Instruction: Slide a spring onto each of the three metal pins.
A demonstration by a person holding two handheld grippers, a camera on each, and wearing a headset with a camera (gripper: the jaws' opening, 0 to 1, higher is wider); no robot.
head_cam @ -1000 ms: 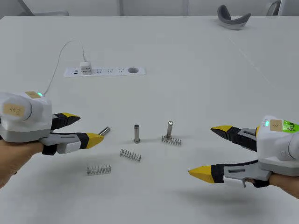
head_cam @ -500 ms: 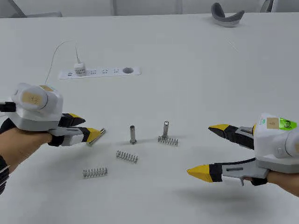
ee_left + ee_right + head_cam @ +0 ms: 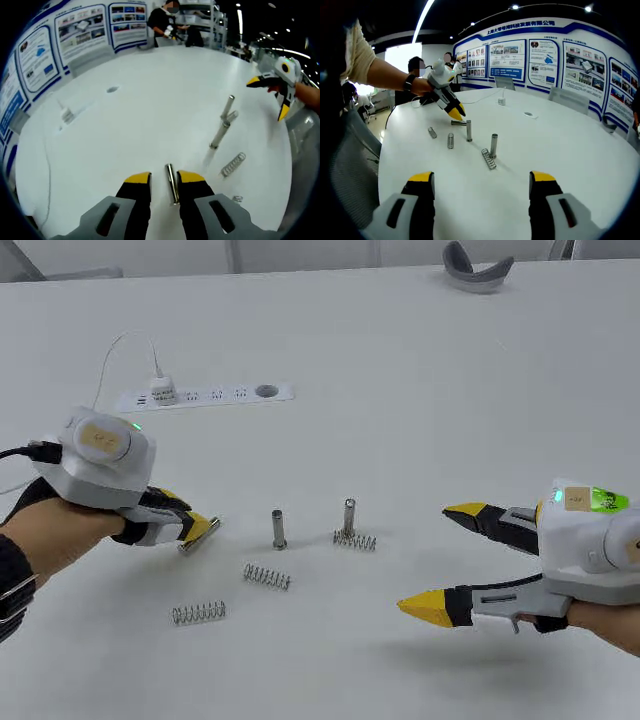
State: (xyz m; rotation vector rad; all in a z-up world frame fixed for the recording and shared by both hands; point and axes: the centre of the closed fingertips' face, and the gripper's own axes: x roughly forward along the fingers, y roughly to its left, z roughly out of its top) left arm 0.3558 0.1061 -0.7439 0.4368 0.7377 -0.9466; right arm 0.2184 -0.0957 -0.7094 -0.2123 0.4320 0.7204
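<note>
Bottom centre of the left gripper view: the left gripper [image 3: 164, 179] straddles the lying pin [image 3: 171, 184]. The jaws are nearly together, with a thin strip of table visible on one side of the pin, so I read it as bracketed, not clamped.

The lying pin is flat on the white table [image 3: 400, 420], long axis running up-frame in line with the jaws. In the head view it sits left of centre, free end pointing upper right toward the other two pins. Likely reason for the in-line grip: it needs lifting or standing before a spring can go on (my guess).

Centre of the head view: the left upright pin [image 3: 278, 528] and the right upright pin [image 3: 348, 516] have vertical axes and bare tops, ready to load.

All springs are flat, none on a pin:
- first spring [image 3: 354, 539]: at the foot of the right upright pin
- middle spring [image 3: 266, 576]: below centre
- lower-left spring [image 3: 198, 613]: lower left

The right gripper [image 3: 443, 558], at the right edge, is gaping wide and empty. Its tips point left at the springs, so it's probably staged to fetch one.
</note>
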